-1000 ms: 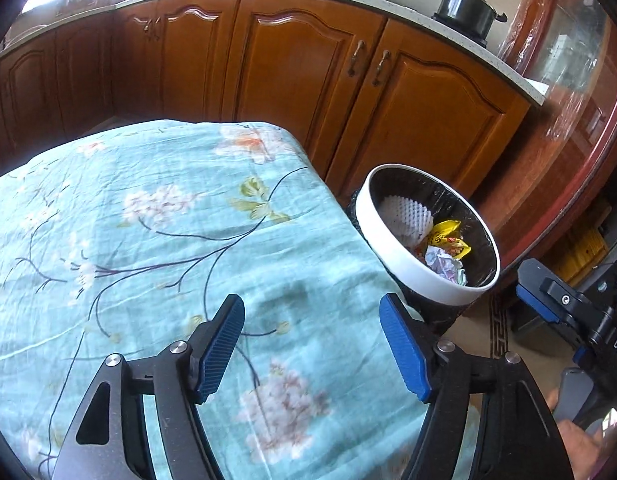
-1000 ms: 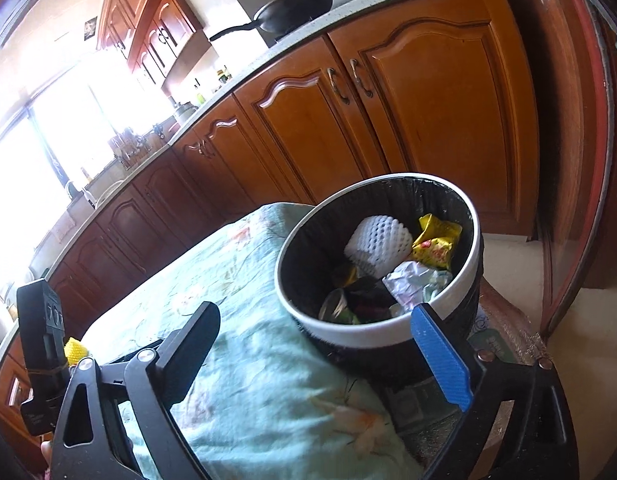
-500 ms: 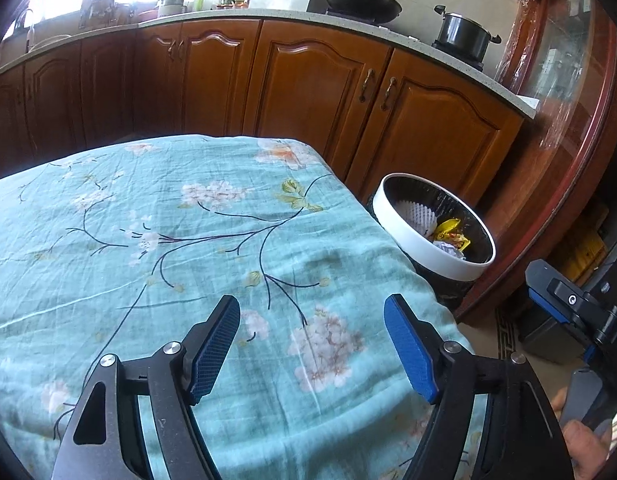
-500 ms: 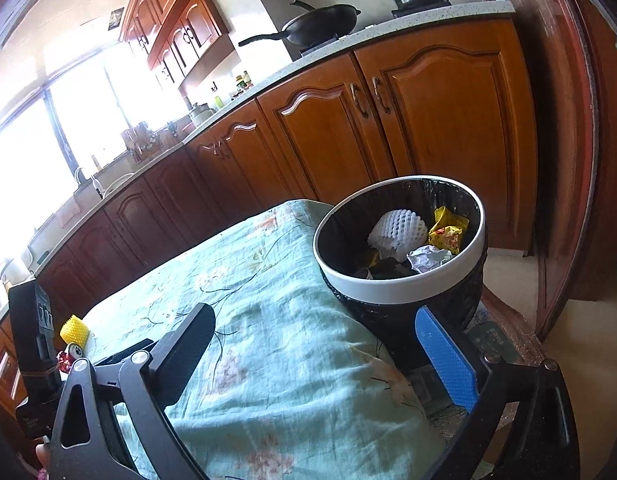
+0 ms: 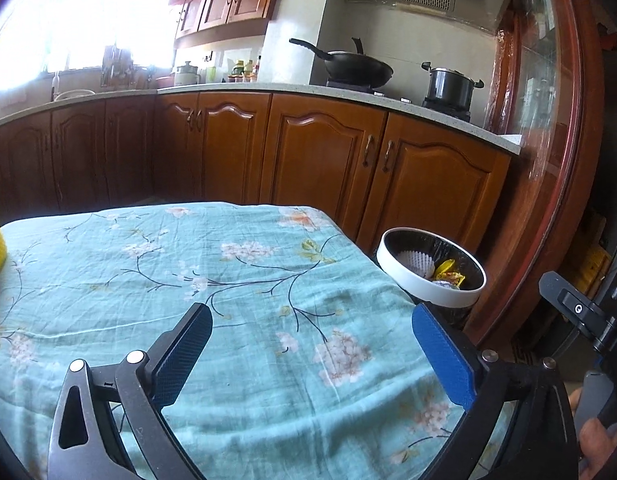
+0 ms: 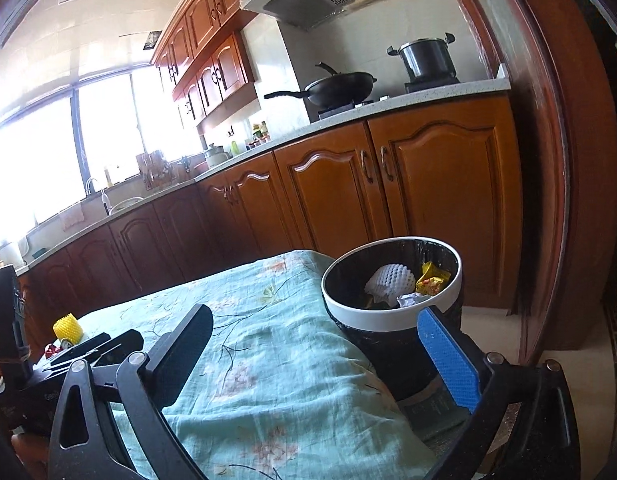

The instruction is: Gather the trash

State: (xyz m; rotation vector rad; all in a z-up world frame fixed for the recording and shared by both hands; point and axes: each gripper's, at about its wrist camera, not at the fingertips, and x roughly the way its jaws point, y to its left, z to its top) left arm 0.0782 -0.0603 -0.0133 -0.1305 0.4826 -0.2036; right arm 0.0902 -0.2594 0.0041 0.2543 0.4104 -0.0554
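Progress: bin (image 6: 392, 318) beside tabletop (image 5: 236, 280) already held several scraps | Left: yellow foam net (image 6: 67, 326) waited at the far edge — uncollected | Left gripper (image 5: 308, 356) fingers had just spread, empty | Right gripper (image 6: 312, 356) fingers apart, empty

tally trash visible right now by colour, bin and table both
White foam net, in the trash bin: 1
Yellow wrapper, in the bin: 1
Silvery crumpled wrapper, in the bin: 1
Yellow foam net, on the table: 1
Red item beside it, too small to identify: 1
Total: 5
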